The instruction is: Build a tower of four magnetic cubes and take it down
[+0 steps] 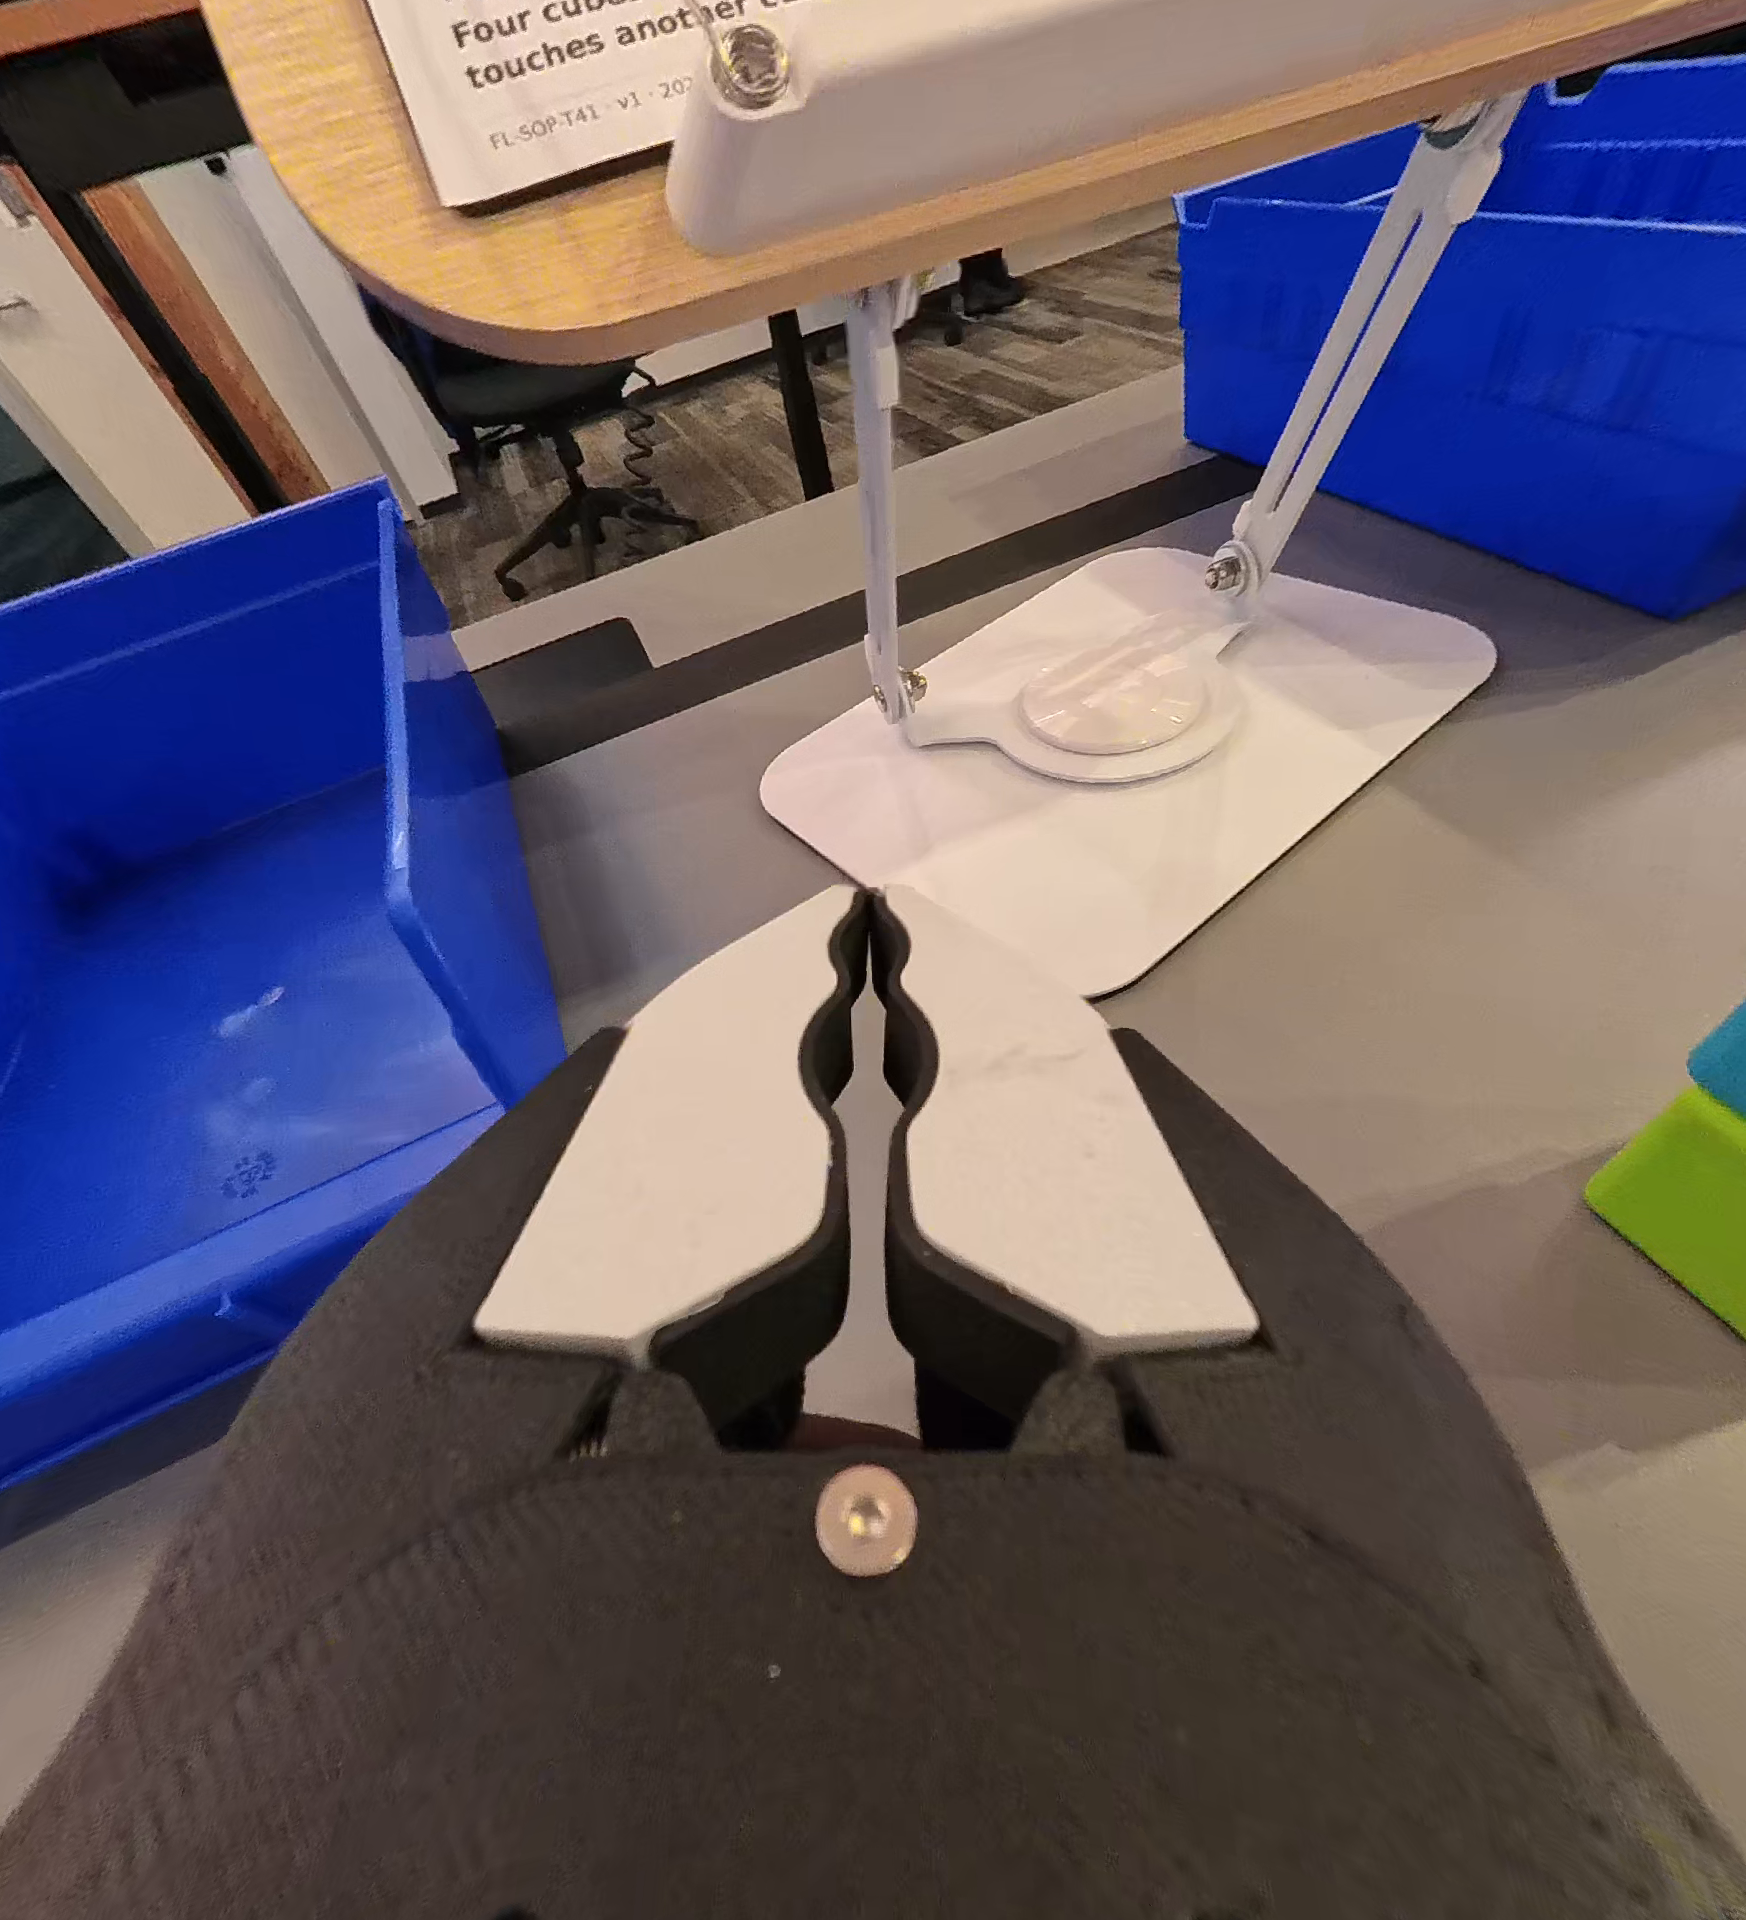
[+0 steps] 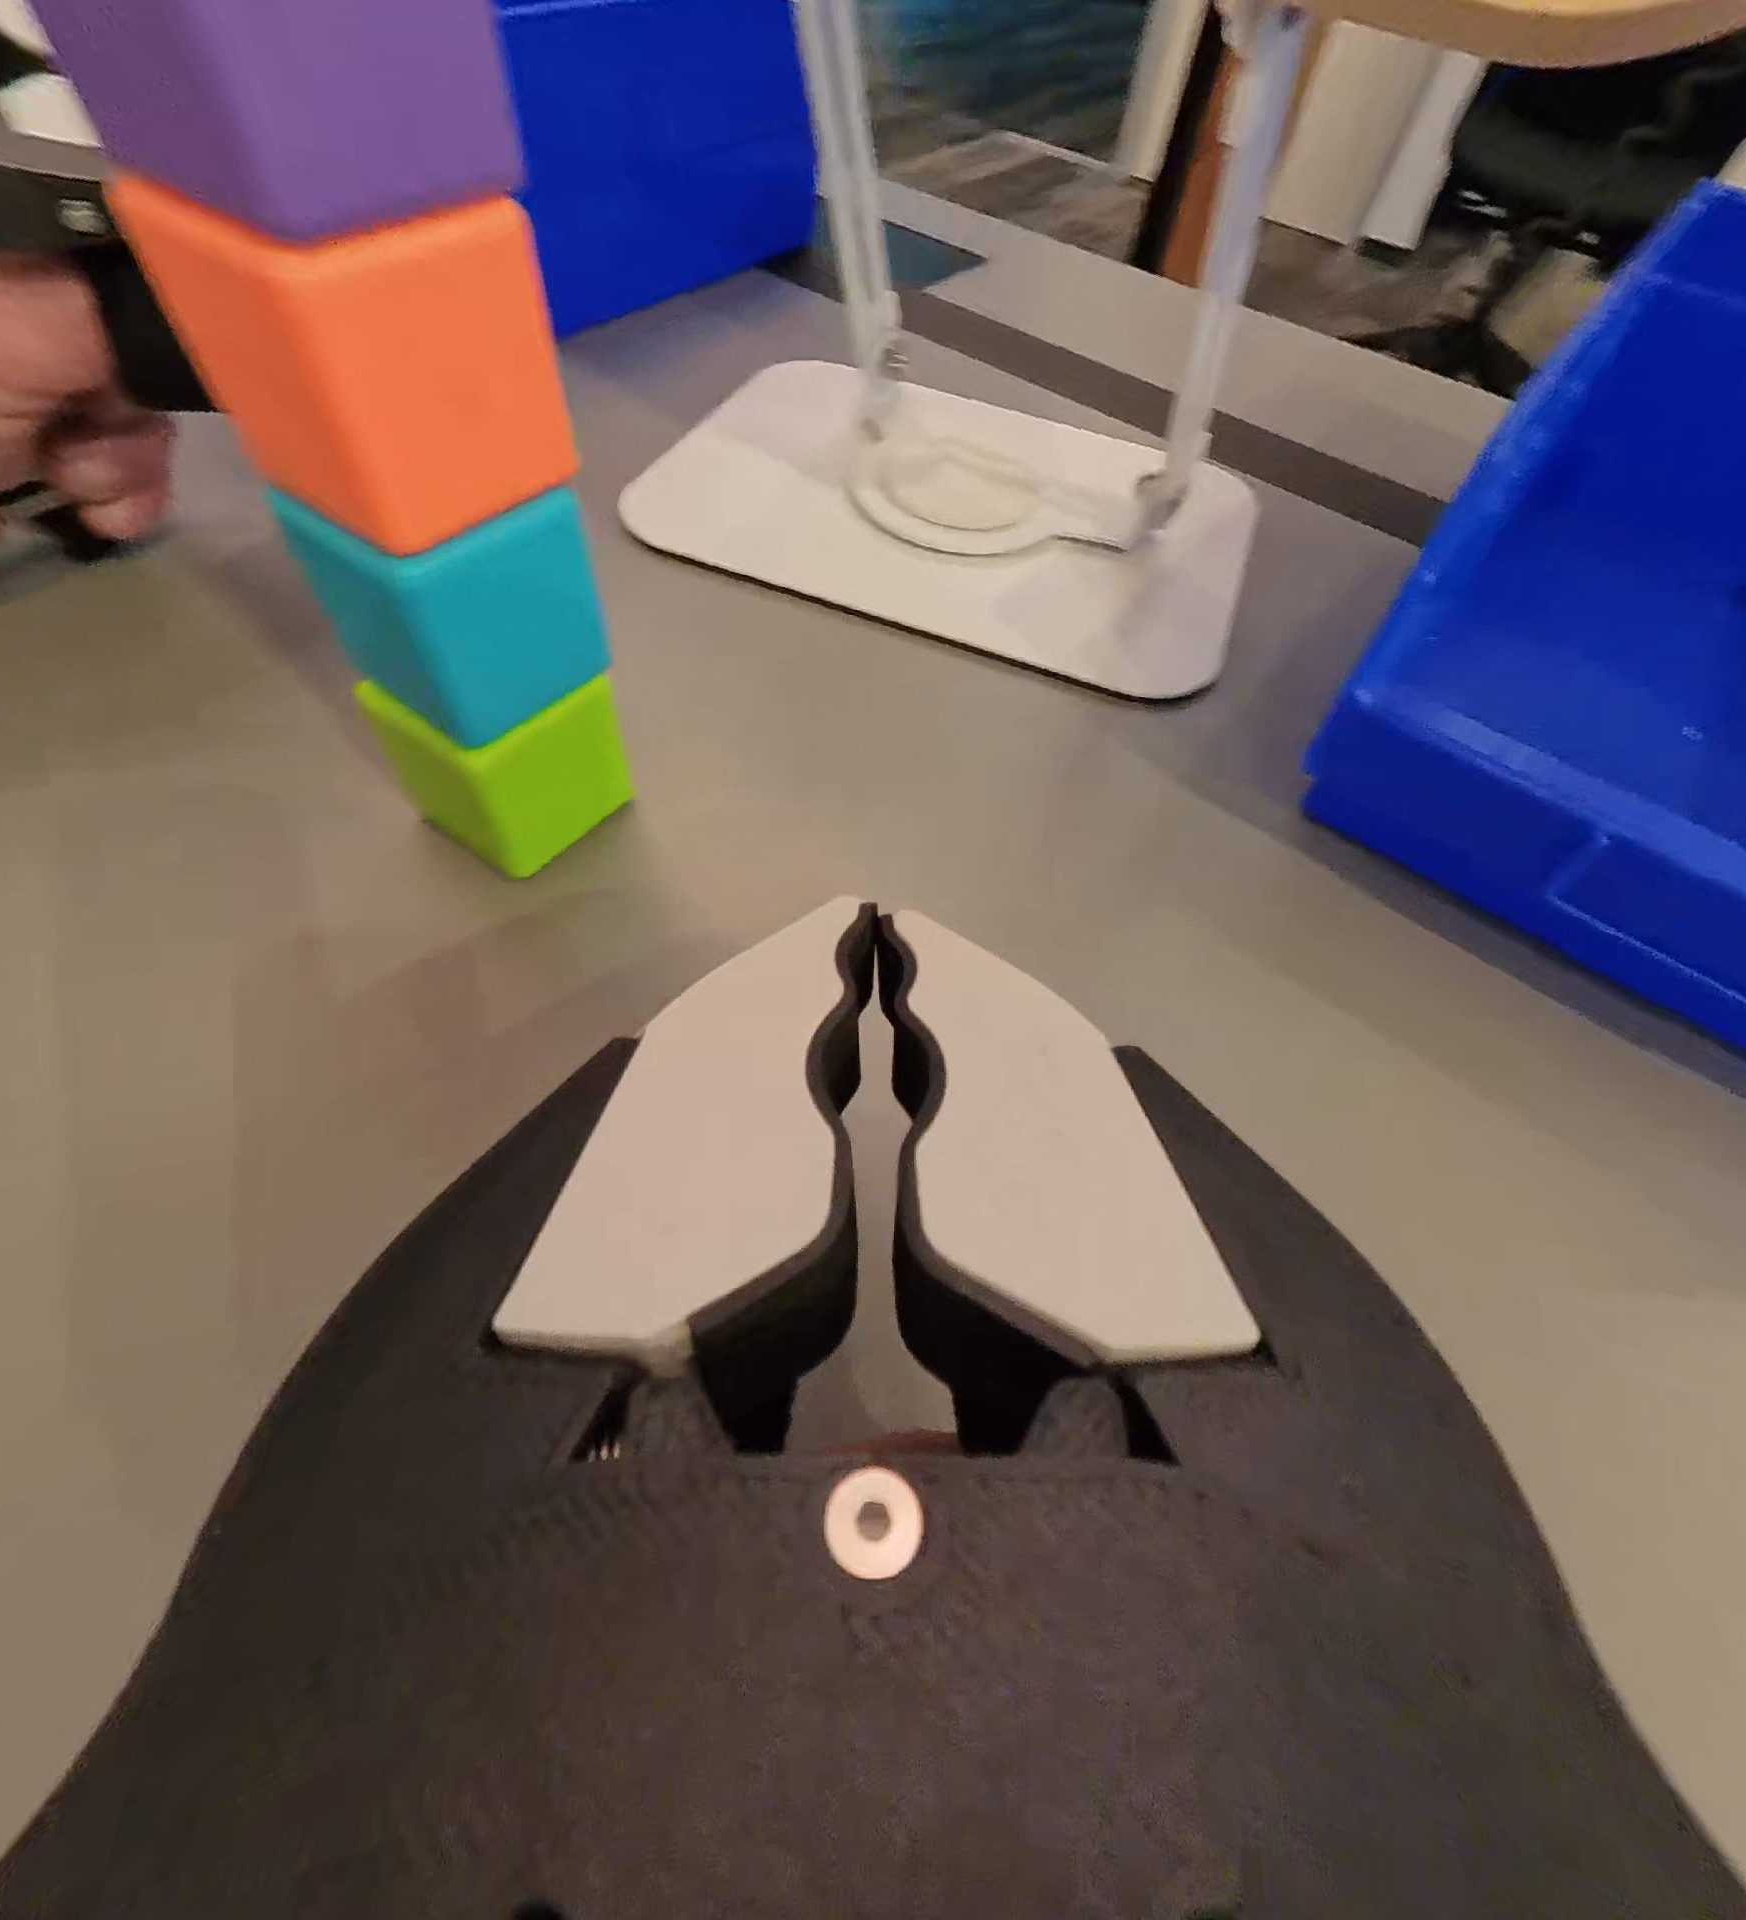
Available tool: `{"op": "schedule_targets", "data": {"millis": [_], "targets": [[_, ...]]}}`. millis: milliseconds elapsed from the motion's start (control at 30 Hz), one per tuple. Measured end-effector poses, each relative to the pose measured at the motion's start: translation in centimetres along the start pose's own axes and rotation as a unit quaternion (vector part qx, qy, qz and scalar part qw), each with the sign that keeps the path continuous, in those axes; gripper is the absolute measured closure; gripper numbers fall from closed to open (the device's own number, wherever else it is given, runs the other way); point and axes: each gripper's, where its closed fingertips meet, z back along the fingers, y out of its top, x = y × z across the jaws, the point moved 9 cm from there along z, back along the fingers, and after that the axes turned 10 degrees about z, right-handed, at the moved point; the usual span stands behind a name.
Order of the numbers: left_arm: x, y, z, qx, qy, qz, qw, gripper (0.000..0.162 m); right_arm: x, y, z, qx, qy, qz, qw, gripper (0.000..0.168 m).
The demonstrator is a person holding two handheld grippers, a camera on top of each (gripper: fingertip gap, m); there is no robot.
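Purple cube (image 2: 277,104) tops a standing tower of four on the grey bench (image 2: 952,810): orange cube (image 2: 370,364) beneath it, teal cube (image 2: 464,613) third, green cube (image 2: 516,779) at the base. The tower stands left of the right tool (image 2: 874,920) and apart from it, and leans slightly in the wide-angle view.

Right tool: fingers together, holding nothing. Left tool (image 1: 869,904): fingers together, empty, pointed at the white stand base (image 1: 1160,748); only the teal and green cubes show at its right edge. A hand (image 2: 7,416) gripping a black handle sits beyond the tower.

Handling, as judged: cubes appear rigid, smooth and light, with rounded edges. Magnetic hold will likely resist lifting, so take the purple cube on two opposite flat sides and peel it off, watching that the lower cubes do not follow.

Containers: blue bin (image 1: 173,987) on the left shows a bare floor; blue bin (image 2: 1627,623) on the right shows nothing inside where visible.
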Motion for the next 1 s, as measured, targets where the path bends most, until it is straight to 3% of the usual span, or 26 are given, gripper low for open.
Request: {"op": "schedule_targets", "data": {"millis": [267, 667, 800, 1000], "targets": [[0.7, 0.1, -0.2, 0.006, -0.002, -0.003, 1.0, 0.162, 1.0, 0.3, -1.8, -0.041, -0.113, 0.02, 0.993, 0.168], [2.0, 0.2, -0.3, 0.01, -0.009, -0.003, 1.0, 0.162, 1.7, 0.6, -2.0, -0.026, -0.161, 0.012, 0.986, 0.168], [2.8, 0.5, -0.6, 0.016, -0.005, -0.011, 1.0, 0.162, 2.4, 0.8, -1.7, -0.001, -0.175, -0.013, 0.985, 0.148], [3.1, 0.8, -0.7, 0.024, 0.016, -0.01, 1.0, 0.162, 3.4, 0.9, -2.2, 0.005, -0.19, -0.031, 0.981, 0.135]]}}
